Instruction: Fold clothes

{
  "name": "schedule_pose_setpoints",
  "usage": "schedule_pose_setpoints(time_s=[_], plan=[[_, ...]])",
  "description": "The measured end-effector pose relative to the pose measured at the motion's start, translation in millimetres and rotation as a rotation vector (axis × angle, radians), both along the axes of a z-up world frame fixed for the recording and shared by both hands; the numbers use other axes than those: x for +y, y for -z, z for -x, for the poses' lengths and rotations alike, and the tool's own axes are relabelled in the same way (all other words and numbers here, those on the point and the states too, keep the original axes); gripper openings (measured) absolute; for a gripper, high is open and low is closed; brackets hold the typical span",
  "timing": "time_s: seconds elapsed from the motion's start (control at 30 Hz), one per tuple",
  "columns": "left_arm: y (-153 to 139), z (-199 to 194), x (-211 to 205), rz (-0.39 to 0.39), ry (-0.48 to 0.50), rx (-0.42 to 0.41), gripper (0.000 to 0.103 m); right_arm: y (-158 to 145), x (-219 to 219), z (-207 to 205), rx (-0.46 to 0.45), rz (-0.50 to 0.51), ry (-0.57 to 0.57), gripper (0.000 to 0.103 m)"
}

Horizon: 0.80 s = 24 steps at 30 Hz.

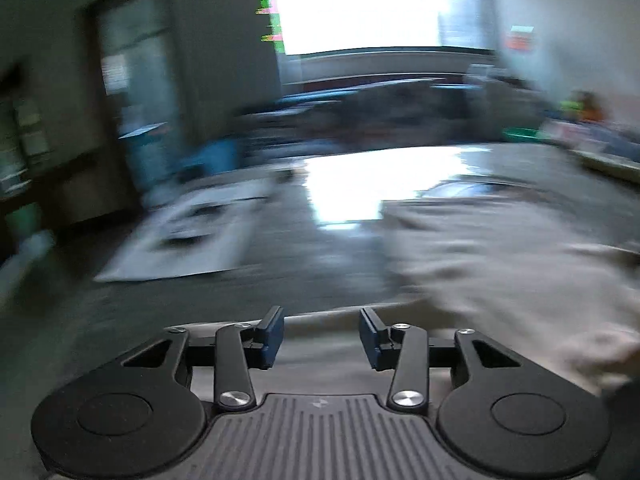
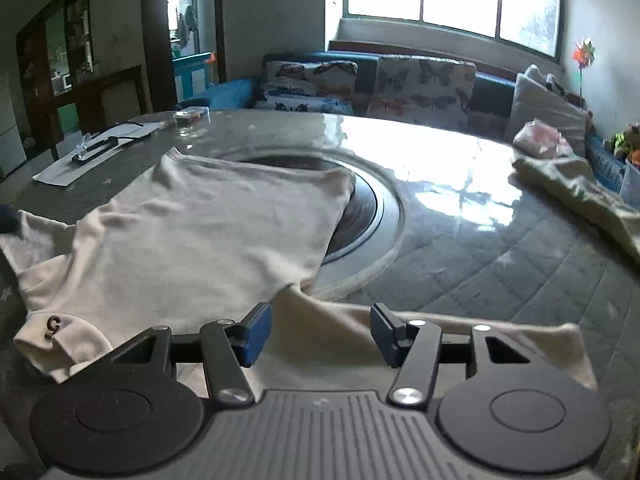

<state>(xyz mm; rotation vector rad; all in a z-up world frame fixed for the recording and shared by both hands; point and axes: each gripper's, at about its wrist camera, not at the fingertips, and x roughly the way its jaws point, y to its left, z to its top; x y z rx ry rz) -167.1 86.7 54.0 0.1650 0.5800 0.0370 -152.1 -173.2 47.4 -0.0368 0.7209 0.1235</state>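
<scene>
A cream T-shirt (image 2: 192, 232) lies spread flat on the round grey table (image 2: 500, 260), part of it over the dark round inset in the middle. My right gripper (image 2: 320, 334) is open, its blue pads just above the shirt's near sleeve edge. In the blurred left wrist view the same shirt (image 1: 500, 256) lies at the right, and my left gripper (image 1: 322, 336) is open over cloth at its near edge, holding nothing.
A second pale garment (image 2: 576, 188) lies bunched at the table's right edge. A white sheet with a dark cable (image 2: 96, 148) and a small clear dish (image 2: 192, 114) sit at the far left. A sofa with cushions (image 2: 420, 84) stands behind the table.
</scene>
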Motion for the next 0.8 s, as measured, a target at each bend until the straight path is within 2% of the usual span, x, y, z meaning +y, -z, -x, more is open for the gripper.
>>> schedule_pose_setpoints(time_s=[0.1, 0.2, 0.33, 0.37, 0.4, 0.5, 0.73, 0.8], plan=[[6.3, -9.9, 35.6, -0.029, -0.157, 0.012, 0.048, 5.1, -1.9, -0.5, 0.012, -0.013, 0.014, 0.06], [15.7, -18.6, 58.0, -0.028, -0.233, 0.041, 0.048, 8.3, -1.2, -0.6, 0.021, -0.014, 0.024, 0.062], [26.6, -25.3, 62.8, -0.003, -0.21, 0.083, 0.048, 10.7, -0.9, 2.9, 0.029, -0.016, 0.031, 0.067], [29.6, -26.7, 62.6, 0.006, -0.203, 0.093, 0.041, 11.2, -0.4, 2.9, 0.031, -0.013, 0.033, 0.068], [32.6, -28.4, 63.0, 0.013, -0.195, 0.101, 0.023, 11.8, 0.1, 2.9, 0.033, -0.01, 0.035, 0.069], [40.1, -33.1, 60.6, -0.006, -0.185, 0.101, 0.005, 14.5, 0.8, 1.5, 0.044, -0.004, 0.039, 0.071], [33.4, -42.2, 71.5, -0.078, -0.208, 0.02, 0.004, 18.5, 0.5, 0.9, 0.058, 0.005, 0.044, 0.075], [31.8, -44.3, 77.3, -0.057, -0.207, 0.025, 0.004, 18.9, 1.5, 0.4, 0.06, 0.011, 0.042, 0.076]])
